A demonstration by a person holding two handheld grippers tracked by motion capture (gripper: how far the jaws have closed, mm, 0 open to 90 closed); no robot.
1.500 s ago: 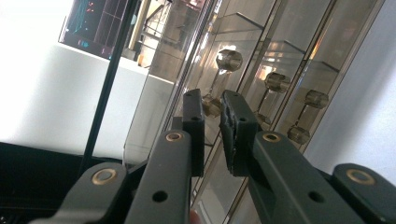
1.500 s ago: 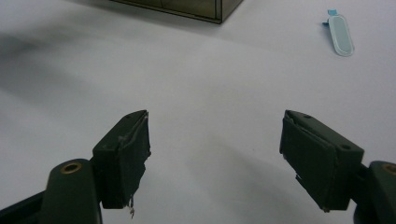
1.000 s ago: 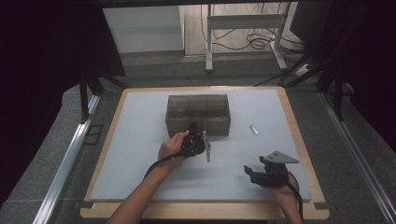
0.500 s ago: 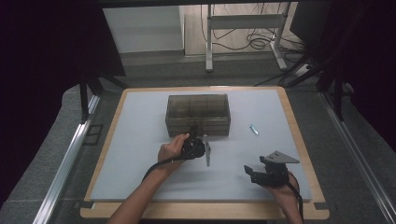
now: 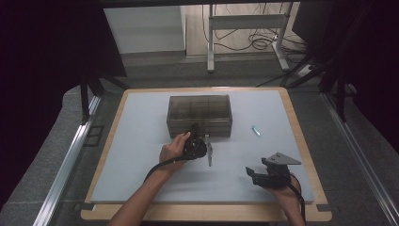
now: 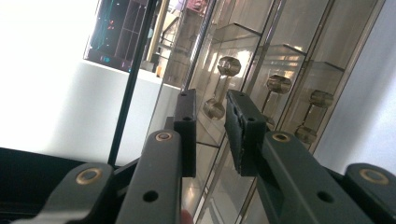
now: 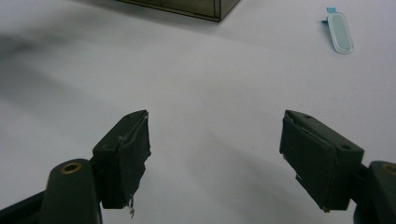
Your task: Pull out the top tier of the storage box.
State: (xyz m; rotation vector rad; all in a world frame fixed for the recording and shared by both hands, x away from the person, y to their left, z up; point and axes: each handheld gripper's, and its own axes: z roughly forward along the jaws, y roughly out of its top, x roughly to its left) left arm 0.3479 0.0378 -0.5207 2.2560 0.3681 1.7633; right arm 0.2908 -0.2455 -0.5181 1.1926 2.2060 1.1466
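A smoky see-through drawer box (image 5: 199,113) stands at the middle of the white table top (image 5: 141,141). My left gripper (image 5: 196,132) is rolled on its side and points at the box's front. In the left gripper view its jaws (image 6: 210,100) stand a narrow gap apart, and a small round drawer knob (image 6: 228,66) lies just ahead of that gap; I cannot tell if they touch it. Two more knobs (image 6: 279,84) sit to its right. My right gripper (image 5: 254,174) rests near the front right of the table, wide open (image 7: 215,119) over bare surface.
A small pale blue tab (image 5: 255,130) lies right of the box, also at the top right of the right gripper view (image 7: 340,38). The table has a wooden rim (image 5: 308,155). Metal rails and a stand with cables lie beyond it.
My left gripper has moved a little forward and right, closer to the box's front. The right gripper has stayed where it was.
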